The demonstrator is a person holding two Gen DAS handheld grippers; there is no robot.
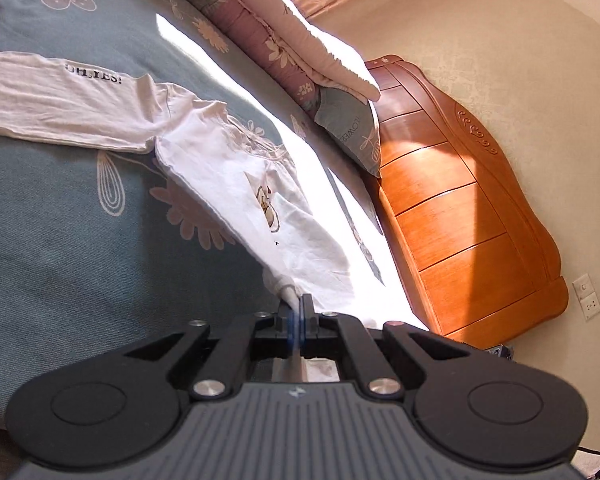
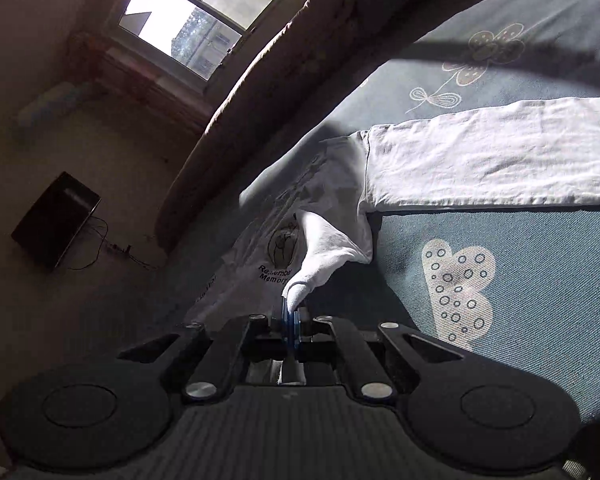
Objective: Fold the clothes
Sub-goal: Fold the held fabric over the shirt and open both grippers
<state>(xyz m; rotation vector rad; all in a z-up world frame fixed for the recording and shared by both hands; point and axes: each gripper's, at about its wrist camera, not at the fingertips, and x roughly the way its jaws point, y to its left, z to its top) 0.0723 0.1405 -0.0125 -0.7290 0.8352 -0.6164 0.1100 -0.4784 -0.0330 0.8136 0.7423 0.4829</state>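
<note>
With the left tongs [image 1: 300,304] and right tongs [image 2: 291,312] each clamped tight on a thin pinch of the white shirt [image 1: 228,184], its hem could slip free, since its sleeves drag on the bed [image 1: 60,240].

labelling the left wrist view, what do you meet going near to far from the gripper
left gripper shut on the white shirt hem → shirt's printed chest → "OH,YES!" sleeve → floral bedspread

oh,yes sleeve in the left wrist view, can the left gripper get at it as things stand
Probably not yet. The left gripper is shut on the shirt's hem, so it would have to let go first. The sleeve itself lies flat and uncovered on the bedspread, nothing across it.
</note>
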